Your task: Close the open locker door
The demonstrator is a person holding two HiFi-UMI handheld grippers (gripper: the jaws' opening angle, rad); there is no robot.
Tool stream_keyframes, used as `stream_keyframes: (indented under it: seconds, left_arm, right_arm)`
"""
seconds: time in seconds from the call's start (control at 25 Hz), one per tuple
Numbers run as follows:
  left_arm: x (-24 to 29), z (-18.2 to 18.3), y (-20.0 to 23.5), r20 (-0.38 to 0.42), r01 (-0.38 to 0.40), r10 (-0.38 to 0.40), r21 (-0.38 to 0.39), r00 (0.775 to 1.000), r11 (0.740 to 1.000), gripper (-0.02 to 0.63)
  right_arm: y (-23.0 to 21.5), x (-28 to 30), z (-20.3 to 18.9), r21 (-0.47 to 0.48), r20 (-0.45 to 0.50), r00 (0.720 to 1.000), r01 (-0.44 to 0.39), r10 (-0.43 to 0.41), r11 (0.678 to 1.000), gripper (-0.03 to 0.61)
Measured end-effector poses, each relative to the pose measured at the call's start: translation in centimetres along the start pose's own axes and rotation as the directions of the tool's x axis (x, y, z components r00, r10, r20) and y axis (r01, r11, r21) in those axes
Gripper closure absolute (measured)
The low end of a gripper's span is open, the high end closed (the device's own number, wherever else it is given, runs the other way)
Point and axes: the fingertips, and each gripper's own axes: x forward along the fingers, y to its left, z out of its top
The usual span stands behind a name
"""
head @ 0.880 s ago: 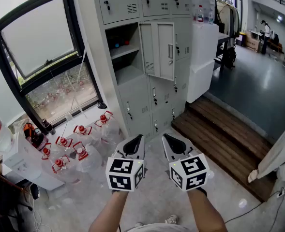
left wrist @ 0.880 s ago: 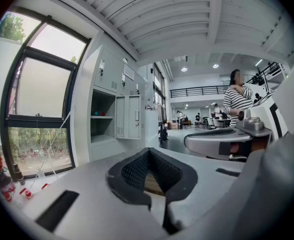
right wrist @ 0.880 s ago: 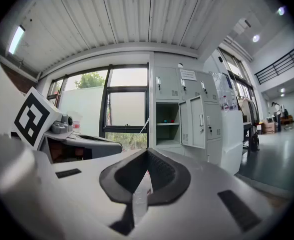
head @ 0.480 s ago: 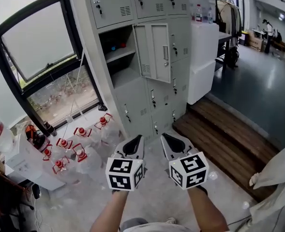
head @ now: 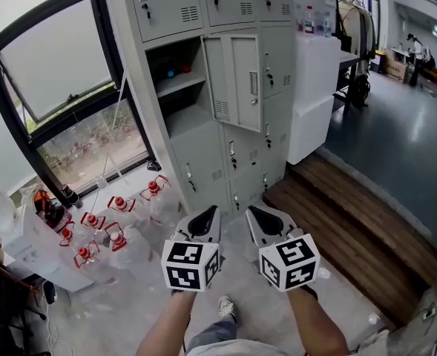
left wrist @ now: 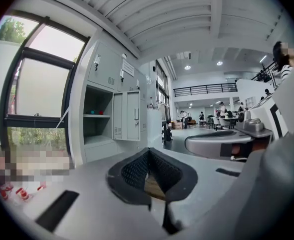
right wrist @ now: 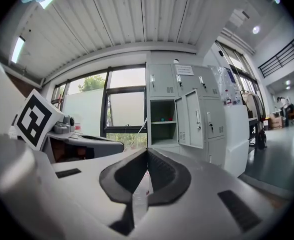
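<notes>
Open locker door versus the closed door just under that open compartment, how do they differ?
The open locker door is swung out to the right; the closed door below sits flush in the cabinet. The open locker door leaves its compartment exposed, with small red and blue things on a shelf; the closed door hides its own. Both are pale grey metal with vent slots.

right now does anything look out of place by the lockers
Yes: one locker door hangs swung open, exposing its shelf, while the other doors in view on the locker bank look shut.
</notes>
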Motion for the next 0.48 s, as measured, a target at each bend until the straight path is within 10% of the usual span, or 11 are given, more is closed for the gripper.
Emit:
stream_keyframes:
  seconds: [0.48]
  left_arm:
    - [10.3,1.3,6.9,0.006,0.031,-0.031,-0.032,0.999,0.999,0.607]
  right_arm:
    - [-5.4,10.6,0.8,-0.022,-0.029,0.999,0.032,-0.033,0.999,0.572]
